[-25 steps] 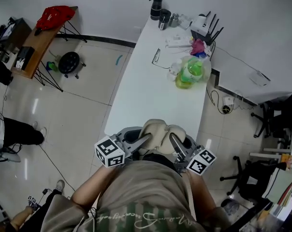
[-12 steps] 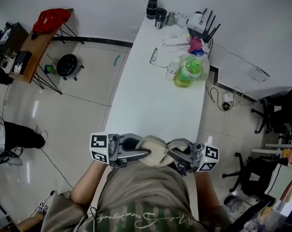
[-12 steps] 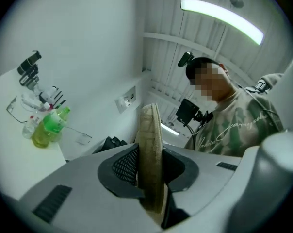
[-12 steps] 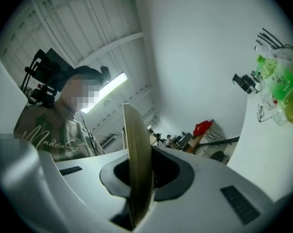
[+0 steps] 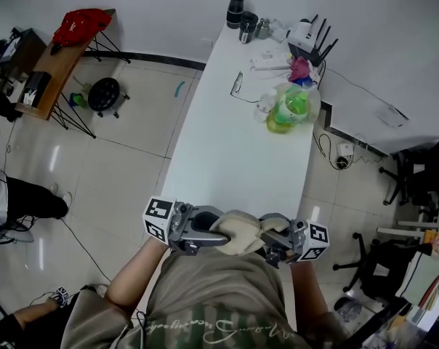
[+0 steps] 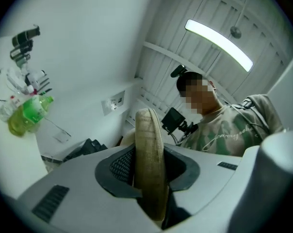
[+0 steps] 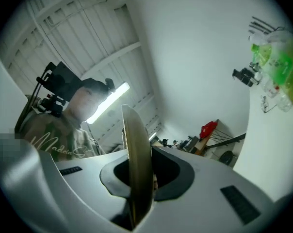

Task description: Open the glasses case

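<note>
The beige glasses case (image 5: 238, 232) hangs in the air close to the person's chest, over the near end of the white table (image 5: 227, 144). My left gripper (image 5: 218, 233) grips its left end and my right gripper (image 5: 267, 238) its right end, the two pointing at each other. In the left gripper view the case (image 6: 147, 130) stands edge-on between the pads of the left gripper (image 6: 147, 176), whose jaws are opening slightly. The right gripper view shows the case's thin edge (image 7: 137, 149) clamped in the right gripper (image 7: 139, 178).
At the table's far end lie a pair of glasses (image 5: 236, 84), a green bottle in a clear bag (image 5: 288, 107), black cups (image 5: 235, 9) and a router (image 5: 307, 35). A stool (image 5: 103, 93) and a red bag (image 5: 81, 26) are at the left, office chairs (image 5: 379, 267) at the right.
Both grippers have pulled back toward the person's chest with the case and turned from pointing forward to facing each other. The case now lies crosswise between them.
</note>
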Demonstrator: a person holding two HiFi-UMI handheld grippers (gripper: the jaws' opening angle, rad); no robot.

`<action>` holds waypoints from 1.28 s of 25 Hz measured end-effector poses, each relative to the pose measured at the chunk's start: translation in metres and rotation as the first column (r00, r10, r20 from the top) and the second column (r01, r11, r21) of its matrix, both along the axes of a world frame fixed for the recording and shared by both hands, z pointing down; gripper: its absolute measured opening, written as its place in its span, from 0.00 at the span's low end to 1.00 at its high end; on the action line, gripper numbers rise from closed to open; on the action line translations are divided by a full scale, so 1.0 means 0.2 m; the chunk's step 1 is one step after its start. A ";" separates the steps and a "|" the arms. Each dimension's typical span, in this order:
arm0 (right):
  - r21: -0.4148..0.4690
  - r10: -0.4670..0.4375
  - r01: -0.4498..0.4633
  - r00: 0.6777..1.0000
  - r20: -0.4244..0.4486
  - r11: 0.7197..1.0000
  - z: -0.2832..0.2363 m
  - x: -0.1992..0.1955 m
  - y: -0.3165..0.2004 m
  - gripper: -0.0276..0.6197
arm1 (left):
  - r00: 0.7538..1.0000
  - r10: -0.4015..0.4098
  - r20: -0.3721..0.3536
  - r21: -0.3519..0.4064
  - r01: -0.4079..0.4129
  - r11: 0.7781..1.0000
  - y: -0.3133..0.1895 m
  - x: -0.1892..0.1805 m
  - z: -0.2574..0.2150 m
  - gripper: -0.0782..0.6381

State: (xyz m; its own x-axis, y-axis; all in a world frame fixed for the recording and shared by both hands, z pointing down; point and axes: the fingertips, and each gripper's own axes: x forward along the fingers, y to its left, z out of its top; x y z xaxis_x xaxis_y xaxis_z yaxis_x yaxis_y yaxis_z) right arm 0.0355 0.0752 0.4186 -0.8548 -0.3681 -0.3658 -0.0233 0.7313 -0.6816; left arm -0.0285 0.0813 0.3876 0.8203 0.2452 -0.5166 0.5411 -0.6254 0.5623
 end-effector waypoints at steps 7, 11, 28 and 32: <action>-0.094 0.211 -0.283 0.864 -0.458 0.955 0.43 0.13 -0.22 0.12 | 0.889 -0.285 0.359 0.151 0.246 0.958 -0.20 0.04 0.49 0.25; -0.029 0.256 -0.318 0.810 -0.528 0.948 0.42 0.14 -0.27 0.12 | 0.870 -0.309 0.385 0.181 0.257 0.949 -0.21 0.01 0.51 0.26; -0.333 0.321 -0.616 0.710 -0.627 0.714 1.00 0.38 -0.68 0.12 | 0.808 -0.506 0.301 0.277 0.433 0.857 -0.30 -0.23 0.42 0.31; -0.345 0.284 -0.629 0.683 -0.673 0.696 1.23 0.38 -0.81 0.12 | 0.807 -0.517 0.286 0.277 0.447 0.851 -0.30 -0.22 0.38 0.31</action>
